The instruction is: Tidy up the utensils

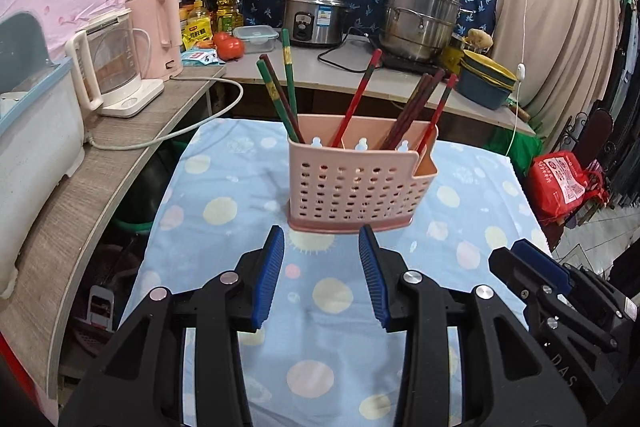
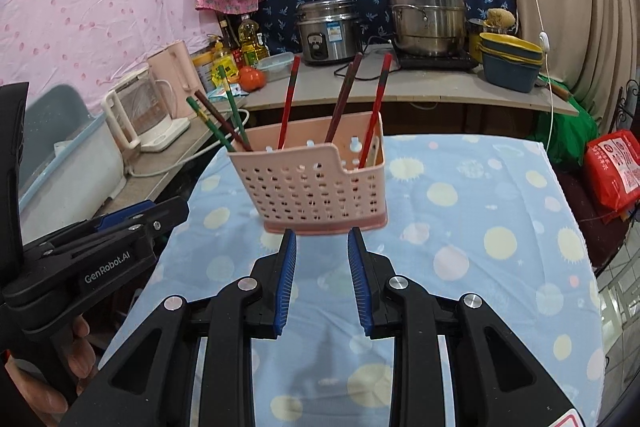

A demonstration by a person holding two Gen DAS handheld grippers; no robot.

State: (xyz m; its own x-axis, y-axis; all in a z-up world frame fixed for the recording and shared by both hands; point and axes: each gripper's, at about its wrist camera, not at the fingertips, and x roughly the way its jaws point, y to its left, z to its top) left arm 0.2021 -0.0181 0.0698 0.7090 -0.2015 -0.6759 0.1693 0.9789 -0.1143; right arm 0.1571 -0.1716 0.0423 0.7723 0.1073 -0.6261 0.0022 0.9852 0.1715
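I see the holder (image 1: 352, 183) upright mid-table (image 1: 224, 291), chopsticks (image 1: 356, 103) standing mixed across its compartments, so sorting seems barely begun, though inside is hard to read. My left fingers (image 1: 322, 275) and right fingers (image 2: 322, 279) hang open, empty, just short.

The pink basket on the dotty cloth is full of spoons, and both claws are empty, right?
Not spoons. The pink basket on the dotty cloth holds chopsticks, red, green and dark ones, as the left wrist view shows. The rest is right: the left claw and right claw are empty.
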